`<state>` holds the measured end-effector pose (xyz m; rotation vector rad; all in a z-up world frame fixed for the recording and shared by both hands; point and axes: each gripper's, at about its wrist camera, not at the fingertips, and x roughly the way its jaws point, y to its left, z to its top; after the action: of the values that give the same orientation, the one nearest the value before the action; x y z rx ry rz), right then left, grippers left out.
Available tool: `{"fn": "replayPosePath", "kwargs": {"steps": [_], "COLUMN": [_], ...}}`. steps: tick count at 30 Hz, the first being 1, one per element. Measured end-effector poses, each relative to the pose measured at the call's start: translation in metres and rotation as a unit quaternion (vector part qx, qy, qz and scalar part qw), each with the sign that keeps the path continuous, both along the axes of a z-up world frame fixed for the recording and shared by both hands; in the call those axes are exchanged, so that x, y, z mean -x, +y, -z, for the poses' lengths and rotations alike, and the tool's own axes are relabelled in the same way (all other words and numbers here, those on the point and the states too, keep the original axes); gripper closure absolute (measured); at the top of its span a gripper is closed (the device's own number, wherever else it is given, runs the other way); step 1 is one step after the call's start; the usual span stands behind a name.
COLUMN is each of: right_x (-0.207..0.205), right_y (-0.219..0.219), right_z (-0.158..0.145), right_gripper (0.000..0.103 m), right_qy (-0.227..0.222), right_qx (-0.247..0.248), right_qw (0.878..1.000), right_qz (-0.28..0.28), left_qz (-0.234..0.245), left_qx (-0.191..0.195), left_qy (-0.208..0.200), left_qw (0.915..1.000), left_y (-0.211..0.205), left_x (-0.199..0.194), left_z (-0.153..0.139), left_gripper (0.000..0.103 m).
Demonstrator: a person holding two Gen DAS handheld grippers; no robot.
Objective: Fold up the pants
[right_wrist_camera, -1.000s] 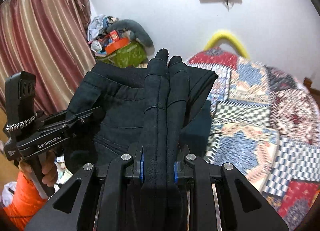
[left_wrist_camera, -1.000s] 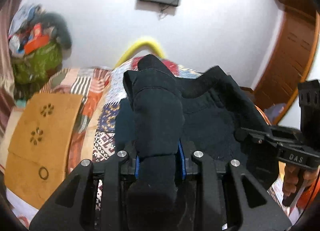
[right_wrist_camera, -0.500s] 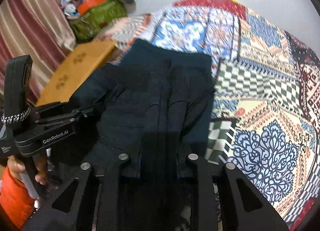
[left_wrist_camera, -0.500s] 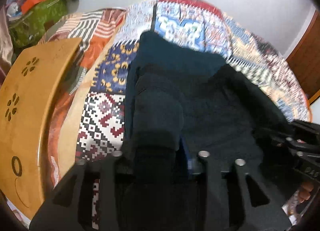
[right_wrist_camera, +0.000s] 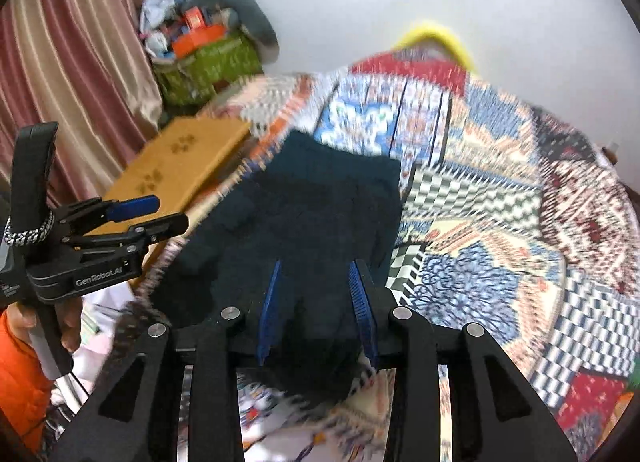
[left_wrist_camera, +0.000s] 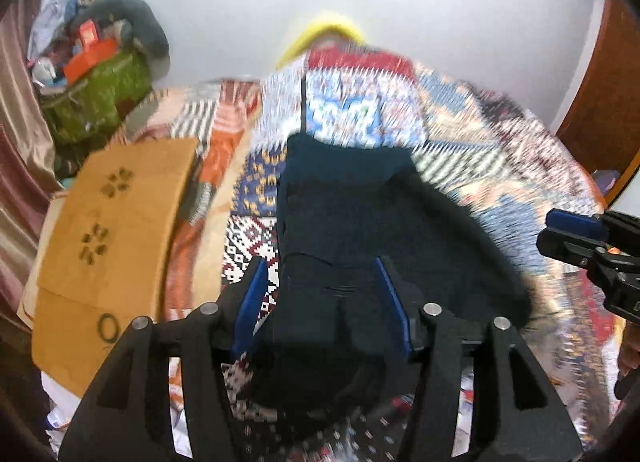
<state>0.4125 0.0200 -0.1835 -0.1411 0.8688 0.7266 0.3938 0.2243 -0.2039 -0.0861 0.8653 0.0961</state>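
The dark navy pants (left_wrist_camera: 360,217) lie folded over on the patterned quilt (left_wrist_camera: 460,133); they also show in the right wrist view (right_wrist_camera: 320,213). My left gripper (left_wrist_camera: 320,266) is open, its blue pads spread on either side of the near edge of the pants. My right gripper (right_wrist_camera: 314,270) is open too, its pads apart over the near edge of the cloth. Each gripper shows in the other's view, the left one (right_wrist_camera: 140,213) and the right one (left_wrist_camera: 576,234), both with jaws apart. The frames are motion blurred.
A tan cardboard box (left_wrist_camera: 116,221) lies at the bed's left edge. A green bag with clutter (left_wrist_camera: 96,97) stands in the far left corner by a curtain (right_wrist_camera: 60,81). A wooden door (left_wrist_camera: 612,101) is at the right. A yellow hoop (left_wrist_camera: 320,33) sits at the far end.
Both grippers lowered the held pants onto the quilt and opened, letting the cloth go. The pants now lie doubled over on the bed.
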Motion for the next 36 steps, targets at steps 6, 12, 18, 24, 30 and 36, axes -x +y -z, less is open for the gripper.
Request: {"fn": "replayPosePath", "kwargs": {"steps": [6,12,18,24,30,36], "right_x": [0.060,0.125,0.199,0.250,0.283,0.291], "right_y": [-0.034,-0.058,-0.087,-0.105,-0.114,-0.119], "right_z": [-0.075,-0.133,-0.168,-0.170,-0.163,-0.157], "right_gripper": [0.071,0.071,0.071,0.071,0.065,0.031], "right_qy": [-0.056,-0.129,-0.192,-0.244,-0.275,-0.283], "right_qx": [-0.064,-0.105,-0.165,-0.182,-0.180,-0.171], "right_qw": [0.996,0.986,0.967,0.953,0.944,0.943], "right_qz": [0.000,-0.013,-0.022,-0.008,0.016,0.048], "left_qz": [0.011,0.026,0.027,0.022,0.007,-0.008], "left_qx": [0.011,0.009,-0.012,-0.056,-0.053,-0.062], "left_qy": [-0.083,-0.170,-0.253,-0.317,-0.341,-0.354], "left_qw": [0.9964,0.9851,0.9670,0.9466,0.9385,0.9330], "left_y": [-0.025,-0.053,-0.085,-0.118,-0.133,-0.137], "left_x": [0.076,0.162,0.246,0.315,0.350,0.366], "left_z": [-0.088,-0.160,-0.203,-0.210,-0.196,-0.186], "left_gripper": [0.047,0.047,0.047,0.047,0.024,0.000]}}
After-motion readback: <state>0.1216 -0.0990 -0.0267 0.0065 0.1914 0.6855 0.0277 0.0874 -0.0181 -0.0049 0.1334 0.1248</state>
